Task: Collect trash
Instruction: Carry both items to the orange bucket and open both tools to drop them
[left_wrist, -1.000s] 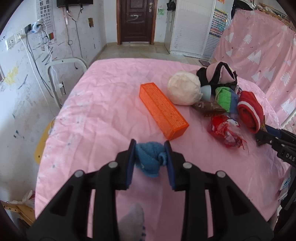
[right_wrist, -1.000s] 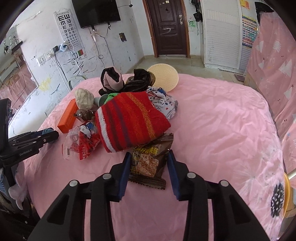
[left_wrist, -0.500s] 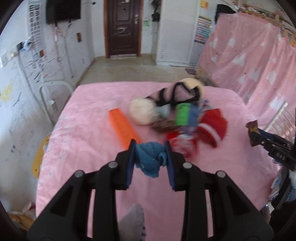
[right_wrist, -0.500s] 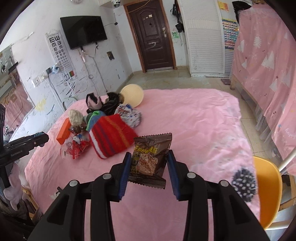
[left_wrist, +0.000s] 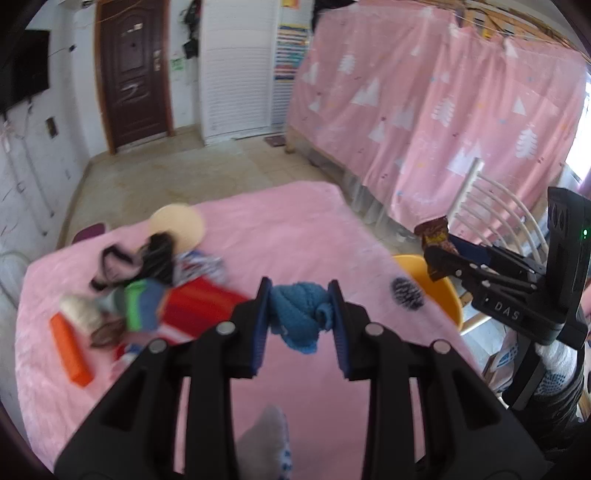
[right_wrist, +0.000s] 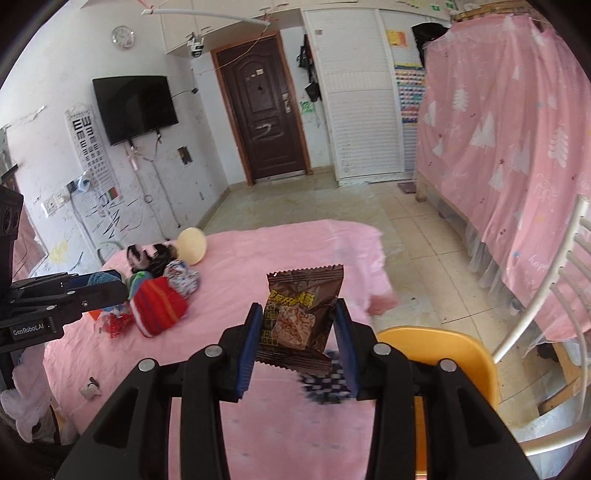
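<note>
Gripping the brown snack wrapper (right_wrist: 301, 321) across its middle, the right gripper (right_wrist: 299, 345) holds it above the pink surface (right_wrist: 229, 424); judged light, crinkly and slippery. At nine o'clock, the left gripper (left_wrist: 300, 323) is clamped on a soft blue knit bundle (left_wrist: 299, 314).

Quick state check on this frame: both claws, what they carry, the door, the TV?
left claw: shut on blue knitted bundle
right claw: shut on brown snack packet, lifted off the bed
brown door: closed
wall TV: screen dark
</note>
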